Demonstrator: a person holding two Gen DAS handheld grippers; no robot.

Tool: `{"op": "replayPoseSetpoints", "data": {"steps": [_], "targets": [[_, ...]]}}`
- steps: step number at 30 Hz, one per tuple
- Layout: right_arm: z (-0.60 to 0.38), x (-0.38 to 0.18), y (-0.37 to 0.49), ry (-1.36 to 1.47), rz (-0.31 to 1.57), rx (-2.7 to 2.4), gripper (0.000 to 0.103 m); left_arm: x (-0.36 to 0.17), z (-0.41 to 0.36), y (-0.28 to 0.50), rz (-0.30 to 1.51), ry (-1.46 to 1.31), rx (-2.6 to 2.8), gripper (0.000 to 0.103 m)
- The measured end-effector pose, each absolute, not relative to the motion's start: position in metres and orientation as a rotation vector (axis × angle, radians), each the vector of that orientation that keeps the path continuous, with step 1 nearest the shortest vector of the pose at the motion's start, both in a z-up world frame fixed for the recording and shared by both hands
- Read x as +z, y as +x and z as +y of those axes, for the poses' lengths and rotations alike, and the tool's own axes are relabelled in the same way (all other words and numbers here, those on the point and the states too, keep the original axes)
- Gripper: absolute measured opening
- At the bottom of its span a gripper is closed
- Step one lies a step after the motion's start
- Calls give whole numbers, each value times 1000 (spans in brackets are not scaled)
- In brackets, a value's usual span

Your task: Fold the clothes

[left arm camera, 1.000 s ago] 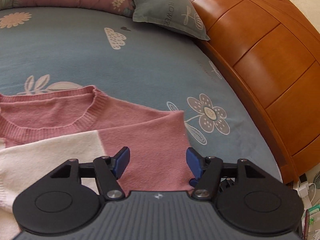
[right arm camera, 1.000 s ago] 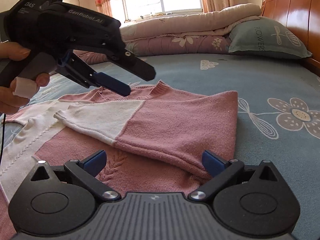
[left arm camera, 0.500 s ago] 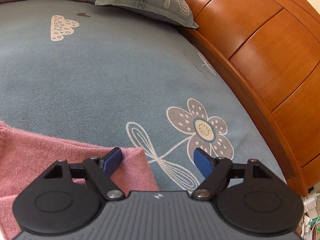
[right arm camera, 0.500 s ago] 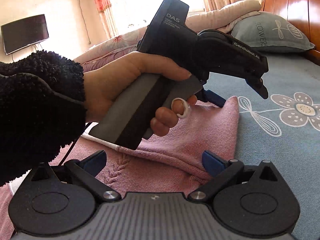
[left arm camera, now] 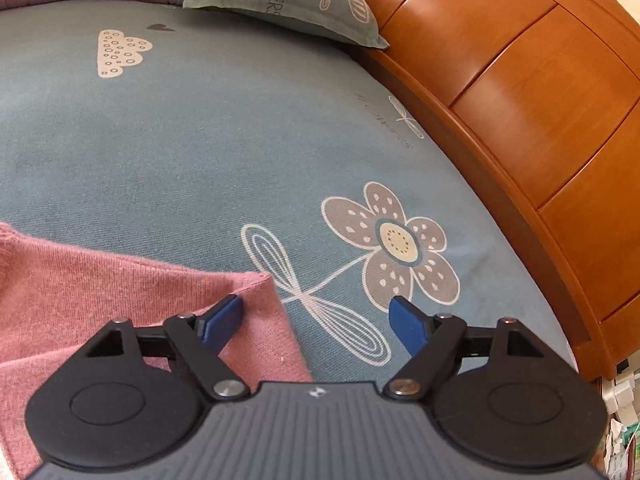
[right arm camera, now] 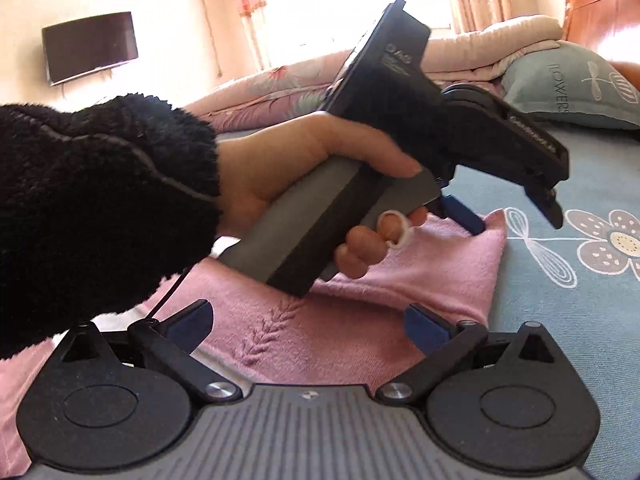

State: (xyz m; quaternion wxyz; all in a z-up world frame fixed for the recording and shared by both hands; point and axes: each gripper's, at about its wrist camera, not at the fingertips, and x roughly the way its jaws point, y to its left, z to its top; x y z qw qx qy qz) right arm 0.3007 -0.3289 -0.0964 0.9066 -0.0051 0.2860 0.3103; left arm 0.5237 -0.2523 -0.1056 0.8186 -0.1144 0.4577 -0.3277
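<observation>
The pink sweater [left arm camera: 120, 280], lying part-folded on the bed [left arm camera: 200, 140], is judged soft, light and limp, best pinched at its corner, over which the left claw [left arm camera: 316, 316] is opening, while the right claw [right arm camera: 308, 324] is held released above it.

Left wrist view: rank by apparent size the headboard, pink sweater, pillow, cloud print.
1. headboard, largest, fills the right side.
2. pink sweater, partly hidden behind the tool and cut by the frame.
3. pillow, cropped at the top and farther away, so its rank is unsure.
4. cloud print, smallest.
</observation>
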Motion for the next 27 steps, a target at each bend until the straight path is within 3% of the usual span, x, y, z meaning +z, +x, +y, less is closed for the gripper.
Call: {"op": "replayPoseSetpoints", "data": {"steps": [11,16,23,27], "targets": [[-336,-81,242,-109,556,706,103,-85,-202,454,1032,-315,-745,84],[-331,-83,233,-160,604,690,103,-106,-204,440,1055,-314,-743,83],[-318,-80,236,-198,639,694,103,-66,-190,429,1039,-311,-737,84],[-310,-88,239,-222,697,681,103,-73,-179,422,1070,-317,-688,85]]}}
